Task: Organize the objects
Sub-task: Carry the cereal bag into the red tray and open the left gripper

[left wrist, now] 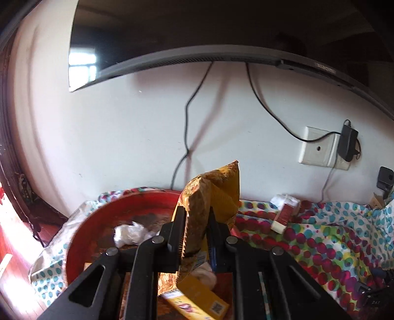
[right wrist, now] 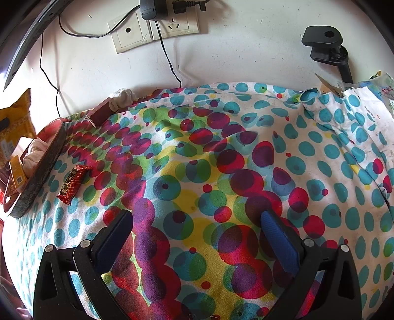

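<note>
- The left gripper [left wrist: 195,229] is closed on a yellow snack bag [left wrist: 211,194] and holds it upright above the red tray [left wrist: 81,236].
- The right gripper [right wrist: 197,236] stands wide open and empty over the dotted cloth [right wrist: 320,152].
- A red candy bar [right wrist: 73,184] lies on the cloth just beside the tray.

Wall-mounted screen [left wrist: 172,32], wall sockets [right wrist: 152,29] with plugged adapter [right wrist: 154,9], dotted cloth [right wrist: 221,160].

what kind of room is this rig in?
Probably a home living room or bedroom: a wall-mounted TV with dangling cables, wall sockets holding a charger, and a surface under a spotted cloth strewn with snacks.
</note>
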